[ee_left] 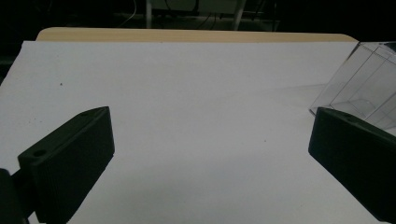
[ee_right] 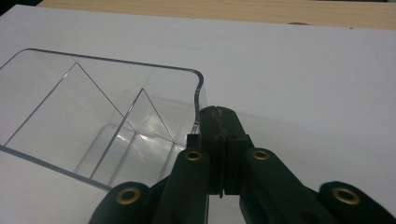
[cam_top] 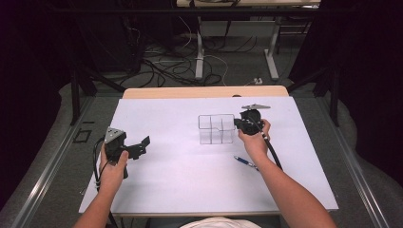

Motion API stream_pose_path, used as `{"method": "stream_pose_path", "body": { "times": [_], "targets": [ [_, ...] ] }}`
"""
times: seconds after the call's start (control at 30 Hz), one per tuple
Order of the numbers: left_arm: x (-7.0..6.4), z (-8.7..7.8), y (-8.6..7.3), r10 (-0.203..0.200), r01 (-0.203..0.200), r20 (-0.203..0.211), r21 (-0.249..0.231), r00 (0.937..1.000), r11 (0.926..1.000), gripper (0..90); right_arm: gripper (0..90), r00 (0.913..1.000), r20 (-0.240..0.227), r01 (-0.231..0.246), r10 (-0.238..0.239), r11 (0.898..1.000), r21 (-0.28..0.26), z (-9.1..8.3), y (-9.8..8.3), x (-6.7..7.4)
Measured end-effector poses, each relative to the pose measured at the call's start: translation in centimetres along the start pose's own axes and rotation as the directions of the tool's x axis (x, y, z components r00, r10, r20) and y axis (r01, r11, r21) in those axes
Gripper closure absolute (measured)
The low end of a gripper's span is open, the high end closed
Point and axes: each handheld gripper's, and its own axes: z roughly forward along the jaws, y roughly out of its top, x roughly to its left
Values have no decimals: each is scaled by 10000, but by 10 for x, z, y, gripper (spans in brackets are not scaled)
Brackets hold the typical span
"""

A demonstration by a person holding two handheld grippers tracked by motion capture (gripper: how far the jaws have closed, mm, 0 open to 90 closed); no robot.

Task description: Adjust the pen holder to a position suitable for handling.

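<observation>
Now | 1 clear organizer [cam_top: 216, 128]: clamped by right hand-held gripper [cam_top: 239, 124] | 1 pen [cam_top: 245, 162] | left hand-held gripper [cam_top: 141, 147]: apart

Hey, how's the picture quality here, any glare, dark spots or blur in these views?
High view: white table sheet bright, surroundings nearly black, frame soft. Left gripper view: even light, the near jaws slightly blurred, clear organizer faint at the edge. Right gripper view: sharp, small highlights on the organizer's walls, jaws shut on its wall.
</observation>
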Motion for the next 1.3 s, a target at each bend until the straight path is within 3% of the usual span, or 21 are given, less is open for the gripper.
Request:
{"method": "stream_pose_path", "body": {
  "times": [0.23, 0.4, 0.6, 1.03, 1.3],
  "targets": [
    [0, 0, 0, 6, -6, 9, 1, 10000, 10000, 0, 900, 9999, -162, -4, 4, 10000, 34, 1, -2, 12],
    [0, 1, 0, 31, -31, 17, 26, 10000, 10000, 0, 900, 9984, -493, -279, 290, 9993, 231, 0, -5, 20],
    [-1, 0, 0, 34, -34, 25, 2, 10000, 10000, 0, 900, 9978, -659, -45, 63, 9996, 273, 2, -9, 27],
    [0, 0, 0, 31, -31, 36, 5, 10000, 10000, 0, 900, 9969, -770, 149, -134, 9997, 188, 4, -8, 25],
    [0, 0, 0, 42, -42, 33, 14, 10000, 10000, 0, 794, 9945, -900, 526, -532, 9986, -94, -10, -1, 16]
  ]
}}
